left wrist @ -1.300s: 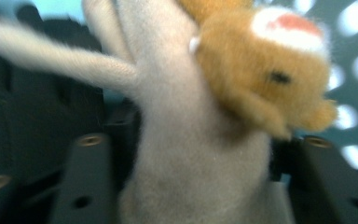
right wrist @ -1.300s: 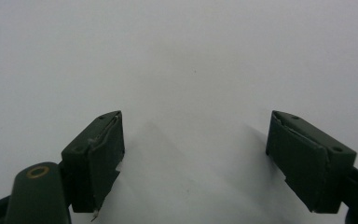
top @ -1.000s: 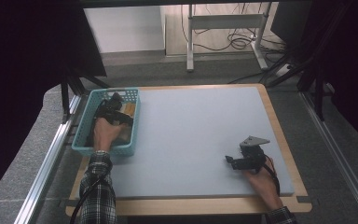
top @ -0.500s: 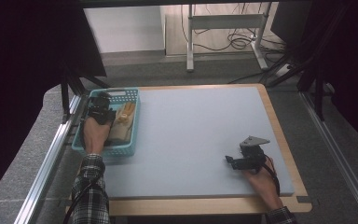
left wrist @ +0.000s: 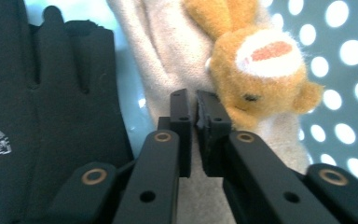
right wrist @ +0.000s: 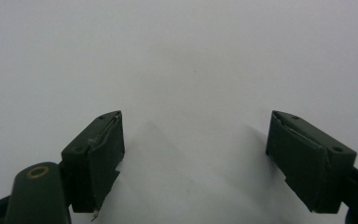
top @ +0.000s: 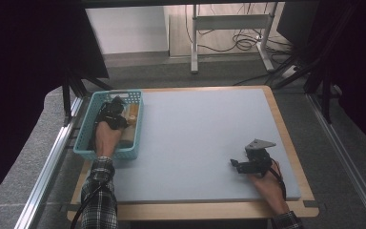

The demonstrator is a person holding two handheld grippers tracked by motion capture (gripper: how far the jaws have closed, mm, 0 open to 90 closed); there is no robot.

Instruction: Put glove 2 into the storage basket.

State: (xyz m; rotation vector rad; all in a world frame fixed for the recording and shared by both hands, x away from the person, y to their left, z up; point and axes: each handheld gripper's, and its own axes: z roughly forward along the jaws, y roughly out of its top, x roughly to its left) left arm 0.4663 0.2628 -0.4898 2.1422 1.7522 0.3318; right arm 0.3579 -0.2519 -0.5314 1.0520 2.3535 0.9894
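In the turquoise perforated plastic basket (top: 86,143), at the 9 o'clock edge of the pale blue rectangular surface (top: 205,138), the left hand-held gripper (left wrist: 193,105) has just been closing; its two black jaws now stand almost together, with cream fabric behind the narrow gap, though whether any of it is pinched cannot be told. The basket holds three items: one black fabric glove (left wrist: 51,93) at 9 o'clock of the jaws, one cream knitted glove (left wrist: 154,60) directly under them, and one orange plush bear head (left wrist: 256,70) at 2 o'clock, lying against the cream glove and beside the right-hand jaw. The right hand-held gripper (top: 242,164) rests at the 4 o'clock part of the surface, its two jaws wide apart, nothing between them.
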